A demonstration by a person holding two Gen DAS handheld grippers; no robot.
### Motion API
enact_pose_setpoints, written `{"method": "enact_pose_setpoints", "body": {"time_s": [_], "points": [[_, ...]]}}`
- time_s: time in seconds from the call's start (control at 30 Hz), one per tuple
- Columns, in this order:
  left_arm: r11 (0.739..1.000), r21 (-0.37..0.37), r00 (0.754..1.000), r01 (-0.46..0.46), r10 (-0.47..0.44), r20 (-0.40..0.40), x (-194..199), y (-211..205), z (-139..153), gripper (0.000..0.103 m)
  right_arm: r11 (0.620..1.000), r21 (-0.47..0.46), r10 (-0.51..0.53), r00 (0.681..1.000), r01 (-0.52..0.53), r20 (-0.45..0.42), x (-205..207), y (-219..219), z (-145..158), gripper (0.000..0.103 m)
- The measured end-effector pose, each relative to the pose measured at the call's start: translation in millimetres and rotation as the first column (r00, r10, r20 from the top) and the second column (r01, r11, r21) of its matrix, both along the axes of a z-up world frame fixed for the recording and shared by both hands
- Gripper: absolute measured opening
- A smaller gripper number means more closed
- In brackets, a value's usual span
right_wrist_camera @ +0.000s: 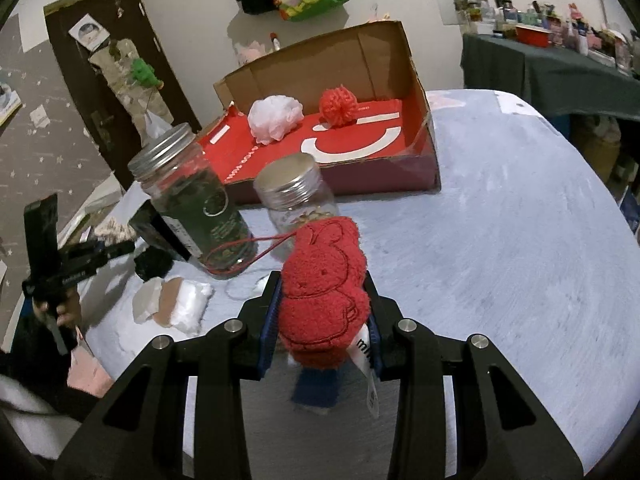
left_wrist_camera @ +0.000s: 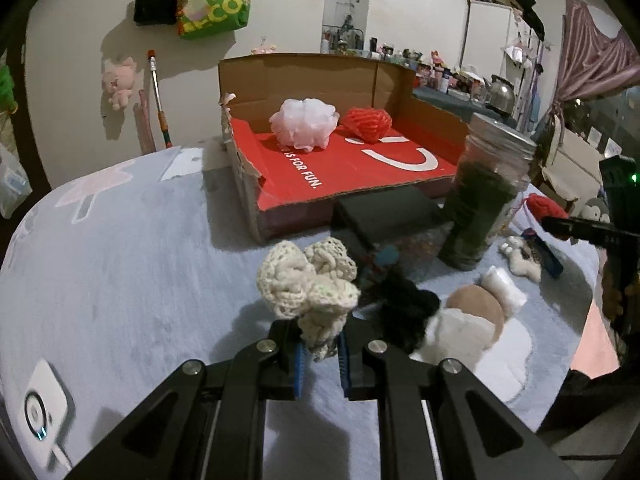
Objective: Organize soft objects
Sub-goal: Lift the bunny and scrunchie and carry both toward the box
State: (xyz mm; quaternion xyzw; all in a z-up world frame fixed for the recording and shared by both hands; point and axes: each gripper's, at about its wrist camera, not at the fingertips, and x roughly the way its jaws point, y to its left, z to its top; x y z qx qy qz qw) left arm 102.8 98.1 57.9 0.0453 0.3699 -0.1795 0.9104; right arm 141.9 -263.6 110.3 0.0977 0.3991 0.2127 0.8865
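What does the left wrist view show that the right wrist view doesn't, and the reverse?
Left only: the left gripper shut on a cream crochet piece, and a white device. Right only: the right gripper shut on a red plush, and a short jar. Both: the box holding a white pouf and red pompom.

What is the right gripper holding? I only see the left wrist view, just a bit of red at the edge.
Observer: The right gripper is shut on a red plush towel embroidered with a rabbit outline.
Operator: Anything dangling from it?
Observer: A red cord loops from its top toward the tall jar, and a white tag hangs at its lower right.
Operator: Is there only one jar?
Observer: No, a second, shorter jar with a metal lid stands just behind the towel.
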Motion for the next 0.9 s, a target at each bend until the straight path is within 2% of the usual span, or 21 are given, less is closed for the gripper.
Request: {"method": "enact_pose_setpoints", "body": {"time_s": [0.3,0.7,0.9], "points": [[0.996,0.046,0.997,0.080,-0.079,-0.026,27.9,-2.1,0.7,0.013,0.995,-0.054,0.078,0.996,-0.081,-0.052,28.3,-14.3,-2.0,0.034],[0.981,0.119,0.988,0.153,-0.149,-0.038,52.6,-9.7,11.6,0.013,0.970,-0.181,0.161,0.986,-0.165,-0.038,59.9,-4.9,8.2,0.034],[0.973,0.141,0.983,0.181,-0.180,-0.019,62.2,-14.4,30.3,0.013,0.959,-0.216,0.189,0.982,-0.186,-0.007,78.4,-0.5,24.9,0.034]]}}
